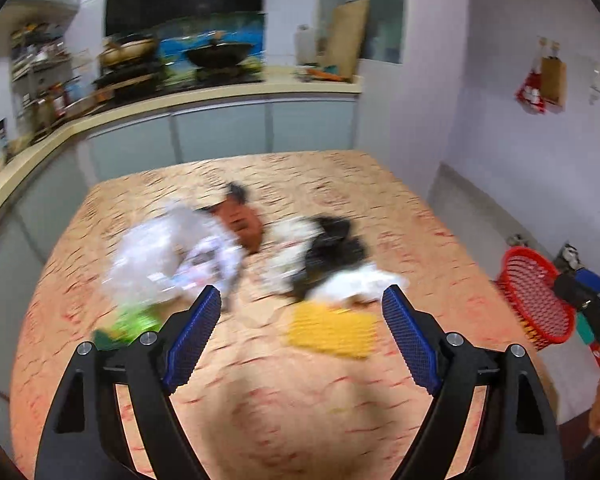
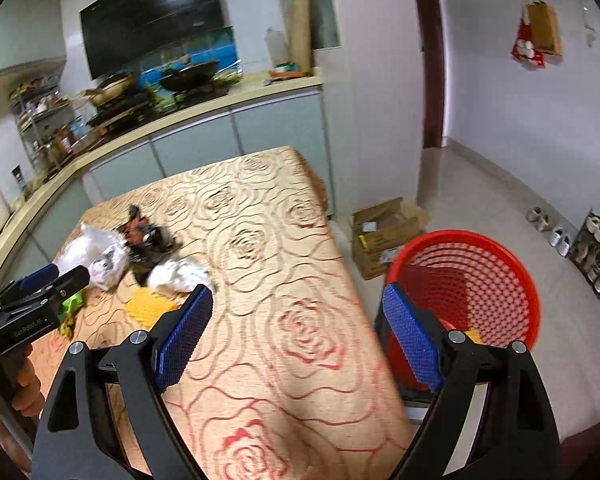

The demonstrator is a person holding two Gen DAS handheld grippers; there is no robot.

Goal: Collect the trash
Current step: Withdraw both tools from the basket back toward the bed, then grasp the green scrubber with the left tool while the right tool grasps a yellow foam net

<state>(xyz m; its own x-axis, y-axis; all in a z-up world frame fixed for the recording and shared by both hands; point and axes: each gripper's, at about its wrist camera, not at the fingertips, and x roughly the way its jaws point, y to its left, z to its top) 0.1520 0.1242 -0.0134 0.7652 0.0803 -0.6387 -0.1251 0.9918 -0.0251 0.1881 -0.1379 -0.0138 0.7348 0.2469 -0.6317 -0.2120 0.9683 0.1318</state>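
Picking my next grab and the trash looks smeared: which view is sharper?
Left wrist: motion blur smears the trash pile and yellow piece. Right wrist: sharper, the pile and red basket read clearly; fisheye bends the counter edge in both.

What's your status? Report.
Both grippers open, empty. Trash piled on table, basket beside it. Nothing blocking.

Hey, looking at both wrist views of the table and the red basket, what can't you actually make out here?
- Trash pile, left wrist view: motion blur smears the pieces; only the colours can be told.
- Green wrapper, right wrist view: partly hidden behind the left tongs.
- Red basket, left wrist view: cut across by the right tongs' body.
- Basket contents, right wrist view: a yellow scrap, mostly hidden by the right tongs.
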